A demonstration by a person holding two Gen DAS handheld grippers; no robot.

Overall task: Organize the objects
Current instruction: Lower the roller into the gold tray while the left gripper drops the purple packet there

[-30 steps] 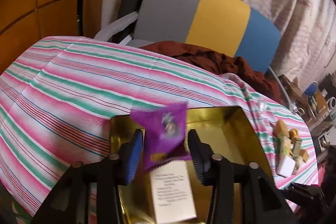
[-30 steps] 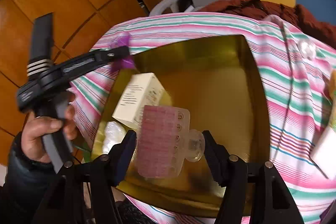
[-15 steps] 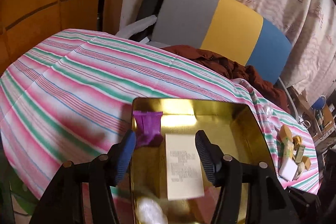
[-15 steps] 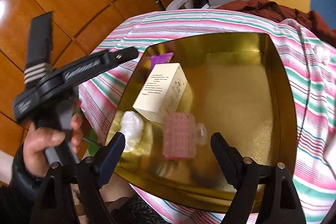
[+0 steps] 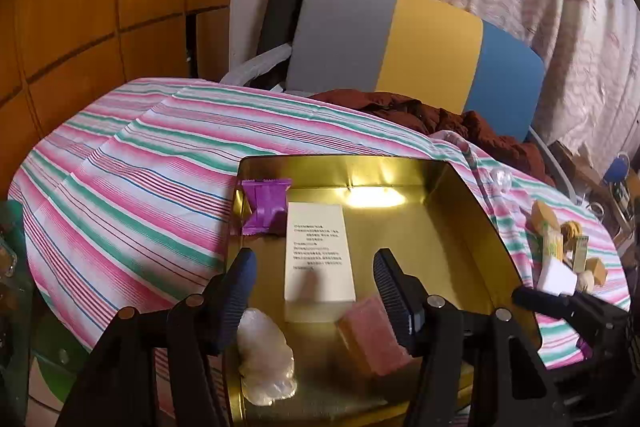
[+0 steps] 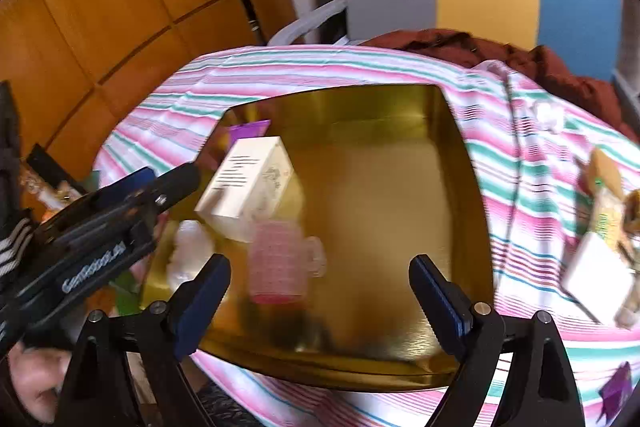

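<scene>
Gold tray (image 5: 472, 211) is holding four things.
Purple packet (image 5: 266, 205) is sitting at 11 o'clock beside the white box (image 5: 318, 259); both claws, left claw (image 5: 314, 277) and right claw (image 6: 320, 291), are spread, holding nothing.

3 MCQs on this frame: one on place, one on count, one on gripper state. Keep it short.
1. Where is the purple packet?
A. in the tin's far left corner
B. on the cloth right of the tin
C. in the right gripper

2. How many items lie in the gold tin?
A. two
B. four
C. six

3. What state are the grippers in?
A. both shut on items
B. left open, right shut
C. both open, holding nothing

Key: 1 A, it leans on the tin's left wall beside the white box. 2 B, packet, box, pink block and a clear wrapped lump. 3 C, the left gripper and right gripper have spread fingers with nothing between them.
</scene>
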